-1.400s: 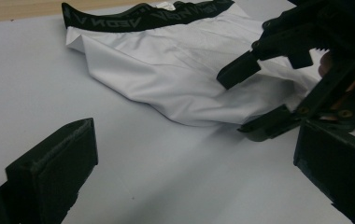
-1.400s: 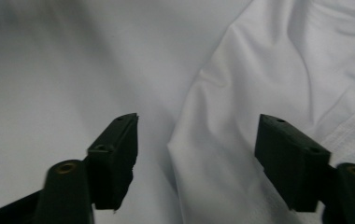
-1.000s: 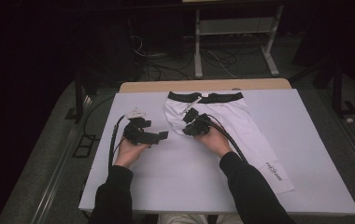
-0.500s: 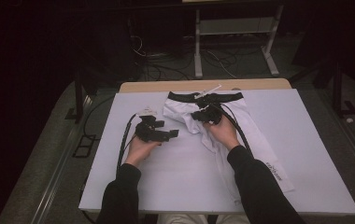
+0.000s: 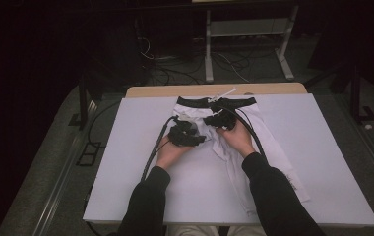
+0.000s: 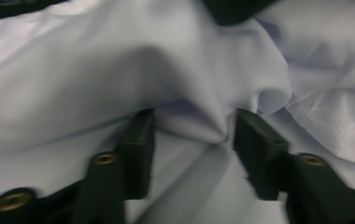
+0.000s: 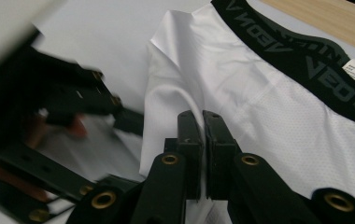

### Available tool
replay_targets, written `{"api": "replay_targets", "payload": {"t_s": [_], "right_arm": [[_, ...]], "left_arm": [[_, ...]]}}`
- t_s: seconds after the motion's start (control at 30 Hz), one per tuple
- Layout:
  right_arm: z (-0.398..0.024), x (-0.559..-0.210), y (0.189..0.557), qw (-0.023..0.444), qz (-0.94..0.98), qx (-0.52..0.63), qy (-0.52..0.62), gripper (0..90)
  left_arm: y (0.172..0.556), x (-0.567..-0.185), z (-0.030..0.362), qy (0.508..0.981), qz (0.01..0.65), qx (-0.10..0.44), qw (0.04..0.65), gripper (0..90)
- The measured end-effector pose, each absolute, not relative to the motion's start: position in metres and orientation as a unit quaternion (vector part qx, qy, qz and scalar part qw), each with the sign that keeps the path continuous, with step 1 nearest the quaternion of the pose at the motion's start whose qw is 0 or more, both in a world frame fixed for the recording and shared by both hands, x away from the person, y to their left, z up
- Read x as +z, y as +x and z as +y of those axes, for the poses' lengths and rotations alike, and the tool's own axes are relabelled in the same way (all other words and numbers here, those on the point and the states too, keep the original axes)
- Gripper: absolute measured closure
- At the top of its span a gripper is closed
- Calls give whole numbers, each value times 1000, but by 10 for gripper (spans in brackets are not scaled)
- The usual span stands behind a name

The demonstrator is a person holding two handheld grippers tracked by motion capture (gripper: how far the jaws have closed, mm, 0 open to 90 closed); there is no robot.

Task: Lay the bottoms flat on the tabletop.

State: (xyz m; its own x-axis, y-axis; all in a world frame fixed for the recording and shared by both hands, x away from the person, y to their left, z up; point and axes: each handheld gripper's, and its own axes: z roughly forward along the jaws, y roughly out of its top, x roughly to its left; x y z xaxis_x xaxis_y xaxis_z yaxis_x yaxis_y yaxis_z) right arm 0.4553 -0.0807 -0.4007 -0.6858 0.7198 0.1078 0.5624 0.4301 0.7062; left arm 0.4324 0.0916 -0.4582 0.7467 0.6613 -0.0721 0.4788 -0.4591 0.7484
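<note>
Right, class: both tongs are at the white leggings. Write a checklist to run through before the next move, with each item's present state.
1. Right tongs shut on the fabric of the white leggings: ok, jaws together with cloth pinched between them.
2. Left tongs gripping a fold: not ok, the jaws have just been closing, yet a ridge of cloth sits between them with gaps on both sides.
3. Black waistband flat at the table's far edge: ok.
4. Leggings smooth: not ok, bunched near the tongs.
5. Cables off the cloth: cannot tell for the right one.
</note>
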Motion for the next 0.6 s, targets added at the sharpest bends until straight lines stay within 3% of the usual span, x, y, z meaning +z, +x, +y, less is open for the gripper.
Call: {"api": "replay_targets", "payload": {"t_s": [0.13,0.17,0.37,0.6], "right_arm": [[-79,-401,455,104,840,373,381,857],[-79,-401,454,104,839,375,381,854],[-79,-400,452,96,839,380,379,841],[-83,-400,432,92,825,404,384,731]], "left_arm": [[434,-454,88,843,340,100,405,856],[434,-452,89,841,343,92,407,879],[427,-436,99,846,335,78,408,888],[397,-414,124,845,333,54,414,886]]}}
